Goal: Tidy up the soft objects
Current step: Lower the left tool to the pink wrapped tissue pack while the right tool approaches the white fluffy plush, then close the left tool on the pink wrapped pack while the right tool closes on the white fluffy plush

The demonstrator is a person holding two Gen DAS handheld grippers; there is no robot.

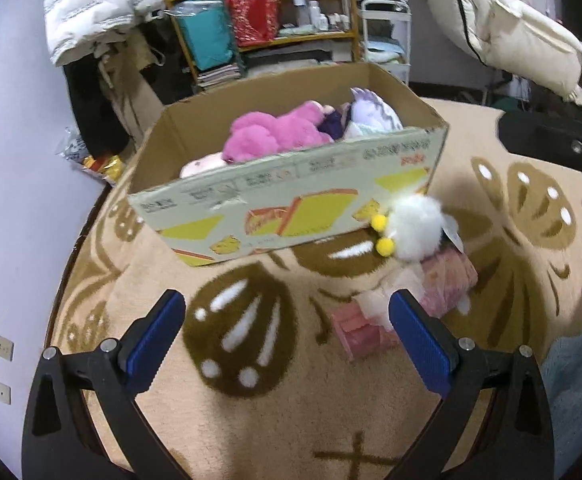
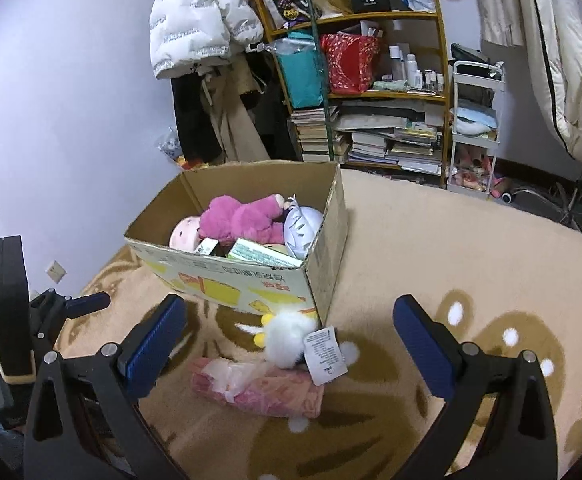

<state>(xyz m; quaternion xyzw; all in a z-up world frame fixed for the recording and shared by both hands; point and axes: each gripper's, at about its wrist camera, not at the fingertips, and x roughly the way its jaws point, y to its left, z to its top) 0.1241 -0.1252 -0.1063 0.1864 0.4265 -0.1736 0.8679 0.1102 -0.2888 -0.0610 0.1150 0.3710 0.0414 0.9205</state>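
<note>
A cardboard box (image 1: 291, 208) (image 2: 251, 280) stands on the patterned carpet and holds a magenta plush (image 1: 275, 134) (image 2: 247, 216), a white-purple plush (image 1: 371, 114) (image 2: 303, 228) and other items. Outside the box, at its near corner, lies a white fluffy toy with yellow pompoms (image 1: 415, 226) (image 2: 287, 338) with a paper tag, on a pink soft bundle (image 1: 443, 280) (image 2: 259, 386). My left gripper (image 1: 287, 340) is open and empty, left of the bundle. My right gripper (image 2: 289, 344) is open and empty, its jaws on either side of the white toy and bundle, above them.
A beige-brown carpet (image 2: 431, 260) covers the floor. Behind the box stand a cluttered shelf (image 2: 371, 92) with books and bags, hanging coats (image 2: 203, 20) and a small white cart (image 2: 475, 128). A purple wall (image 2: 71, 120) is on the left. The other gripper shows at the left edge of the right wrist view (image 2: 15, 308).
</note>
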